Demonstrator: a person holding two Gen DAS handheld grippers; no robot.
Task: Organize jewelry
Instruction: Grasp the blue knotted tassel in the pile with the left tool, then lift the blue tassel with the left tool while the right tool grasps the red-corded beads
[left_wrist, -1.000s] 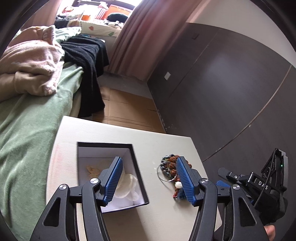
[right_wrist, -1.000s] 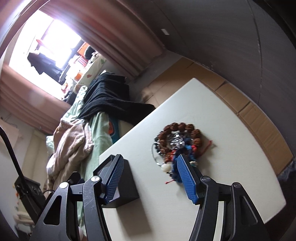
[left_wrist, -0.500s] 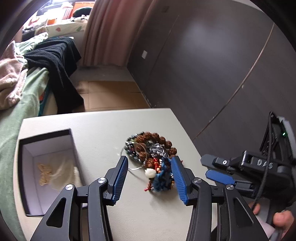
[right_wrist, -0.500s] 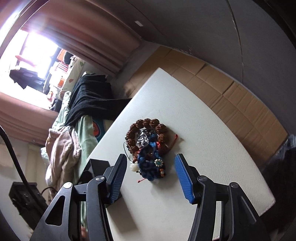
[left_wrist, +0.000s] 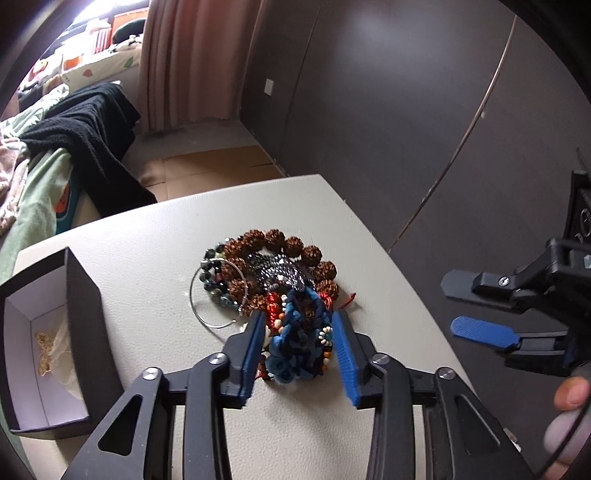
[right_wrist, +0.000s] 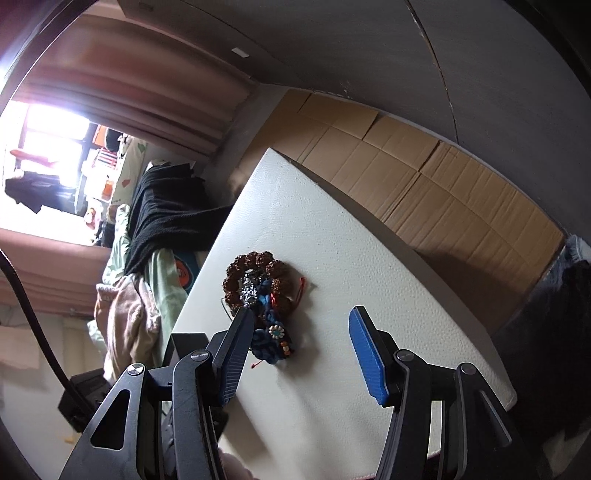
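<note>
Box: a black gift box (left_wrist: 83, 321), lid off, sat at 9 o'clock on the cream table (left_wrist: 147, 243); a gold chain (left_wrist: 44, 350) and pale pouch lay on its white lining.
Jewelry: the heap, led by a blue braided bracelet (left_wrist: 301, 339), lay mid-table.
Left gripper (left_wrist: 299, 354): jaws, just closing, flanked the blue bracelet; contact unclear.
Right gripper (right_wrist: 301, 354): at 3 o'clock, jaws apart, empty.

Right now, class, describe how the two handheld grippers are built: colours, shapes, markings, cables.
The left gripper has black, triangular cut-out plastic arms, silver pivot screws and ribbed blue finger pads. The right gripper is built the same; seen from the left wrist, its black body carries white lettering too cropped to read. A thin black cable trails behind.
</note>
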